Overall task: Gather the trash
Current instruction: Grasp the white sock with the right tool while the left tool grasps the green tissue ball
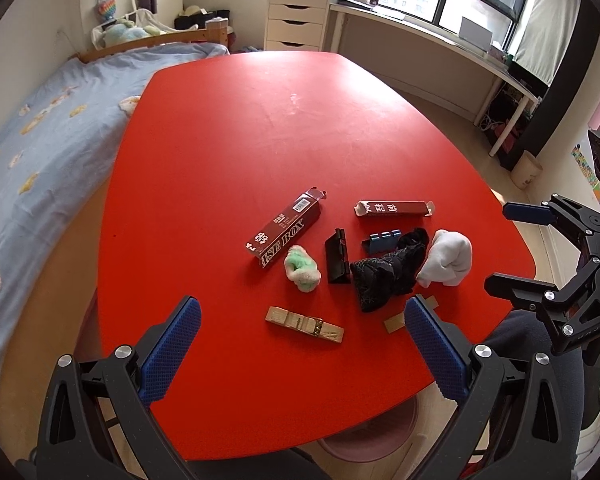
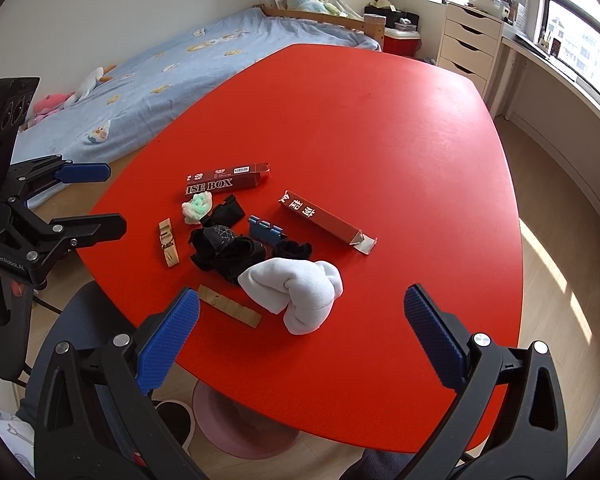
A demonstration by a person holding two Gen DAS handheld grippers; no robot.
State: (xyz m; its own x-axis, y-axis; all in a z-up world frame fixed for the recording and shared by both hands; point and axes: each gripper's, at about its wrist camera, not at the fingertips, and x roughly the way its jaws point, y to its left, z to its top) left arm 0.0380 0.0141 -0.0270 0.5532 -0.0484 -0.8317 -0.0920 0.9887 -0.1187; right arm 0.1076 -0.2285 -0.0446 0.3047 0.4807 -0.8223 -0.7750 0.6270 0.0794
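Observation:
A red table (image 1: pixel 260 140) (image 2: pixel 380 128) holds a cluster of items: two dark red cartons (image 1: pixel 284 232) (image 1: pixel 394 208), a green-white wad (image 1: pixel 302 267), a black clip (image 1: pixel 337 257), a blue clip (image 1: pixel 382 240), black socks (image 1: pixel 388 272), a white sock (image 1: pixel 446 258), a wooden piece (image 1: pixel 304 325) and a cardboard strip (image 2: pixel 230 306). My left gripper (image 1: pixel 302 344) is open and empty, above the near edge. My right gripper (image 2: pixel 302 332) is open and empty, just short of the white sock (image 2: pixel 296 288). A pink bin (image 2: pixel 244 432) stands on the floor under the table.
A bed with a blue cover (image 1: pixel 40 128) runs along the table's left side. A white drawer unit (image 1: pixel 296 16) and a desk under the window (image 1: pixel 420 36) stand at the back. A dark chair (image 2: pixel 84 320) is at the near edge.

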